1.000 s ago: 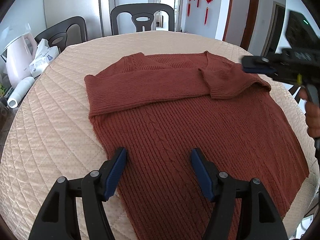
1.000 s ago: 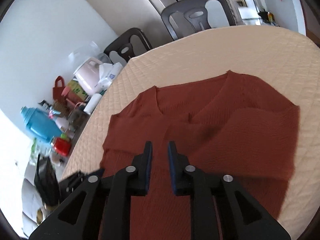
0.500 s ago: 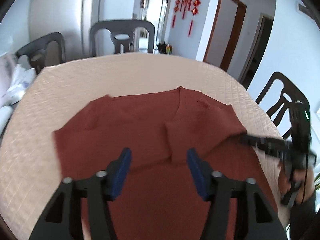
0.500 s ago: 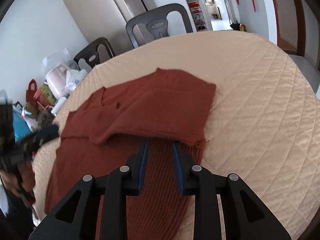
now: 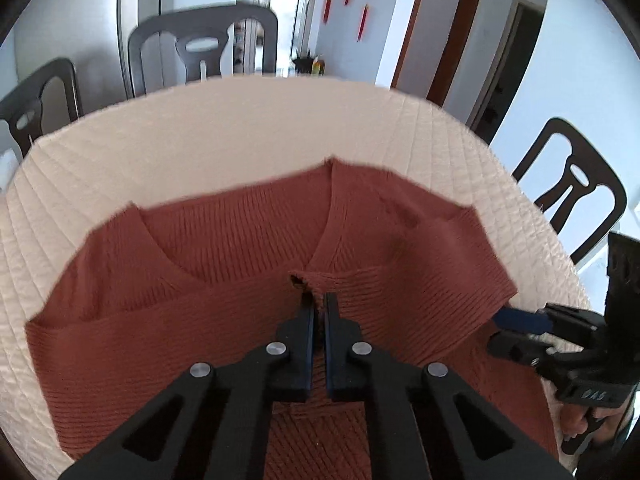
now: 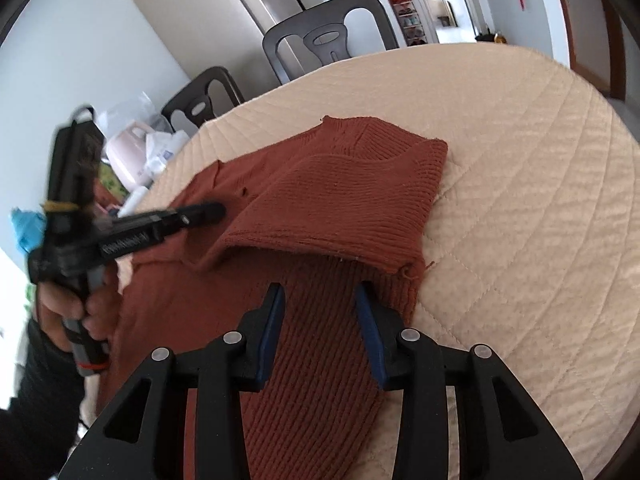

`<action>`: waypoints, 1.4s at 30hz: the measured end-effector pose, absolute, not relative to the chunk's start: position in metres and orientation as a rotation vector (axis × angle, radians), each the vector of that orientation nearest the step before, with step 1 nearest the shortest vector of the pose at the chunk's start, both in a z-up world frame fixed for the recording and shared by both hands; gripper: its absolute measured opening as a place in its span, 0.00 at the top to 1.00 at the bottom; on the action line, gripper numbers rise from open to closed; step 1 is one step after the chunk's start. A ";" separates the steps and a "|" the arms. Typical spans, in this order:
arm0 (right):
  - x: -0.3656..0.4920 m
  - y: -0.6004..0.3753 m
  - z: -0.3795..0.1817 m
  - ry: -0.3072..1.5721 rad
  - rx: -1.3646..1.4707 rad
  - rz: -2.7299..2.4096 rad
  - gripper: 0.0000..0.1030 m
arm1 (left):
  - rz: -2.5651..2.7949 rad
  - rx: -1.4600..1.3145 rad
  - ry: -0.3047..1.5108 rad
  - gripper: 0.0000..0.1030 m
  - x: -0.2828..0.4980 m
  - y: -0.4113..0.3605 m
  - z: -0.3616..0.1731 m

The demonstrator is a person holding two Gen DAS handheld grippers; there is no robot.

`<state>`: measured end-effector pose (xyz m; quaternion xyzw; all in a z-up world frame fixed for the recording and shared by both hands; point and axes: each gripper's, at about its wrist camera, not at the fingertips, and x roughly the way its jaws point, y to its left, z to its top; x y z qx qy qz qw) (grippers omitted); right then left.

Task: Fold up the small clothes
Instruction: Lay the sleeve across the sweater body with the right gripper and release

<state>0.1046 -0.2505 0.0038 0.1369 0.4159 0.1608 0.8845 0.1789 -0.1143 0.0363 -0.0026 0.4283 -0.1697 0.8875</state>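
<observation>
Sweater [image 5: 248,320] – no label seen, right tool [image 5: 520,330] marked "DAS"

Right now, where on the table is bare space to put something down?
Bare quilted cover lies between the sweater collar and the far chairs, and right of the folded sleeve. The sweater's near-right edge is crowded by the right claw.

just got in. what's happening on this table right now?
A person with a handheld gripper in each hand is folding a rust-red knit sweater spread on a round table with a quilted cream cover. Both sleeves are already folded across the chest. The left gripper has just closed, apparently pinching a sleeve cuff at the middle of the sweater. The right gripper has just been opening; its jaws stand apart over the sweater's right edge, with nothing clamped.
</observation>
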 end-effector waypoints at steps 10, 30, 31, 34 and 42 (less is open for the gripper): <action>0.101 -0.235 0.002 0.873 0.144 0.266 0.63 | -0.255 -0.039 0.931 0.92 0.192 -0.076 0.023; 0.134 -0.258 0.011 0.861 0.051 0.130 0.75 | -0.061 -0.050 0.880 0.76 0.142 0.023 0.027; 0.134 -0.259 0.015 0.850 0.057 0.129 0.75 | -0.056 -0.057 0.878 0.76 0.141 0.028 0.027; 0.141 -0.256 0.028 0.821 0.068 0.152 0.75 | -0.053 -0.072 0.862 0.76 0.145 0.034 0.027; 0.180 -0.253 0.011 0.896 0.040 0.150 0.75 | -0.060 -0.068 0.869 0.73 0.159 0.036 0.013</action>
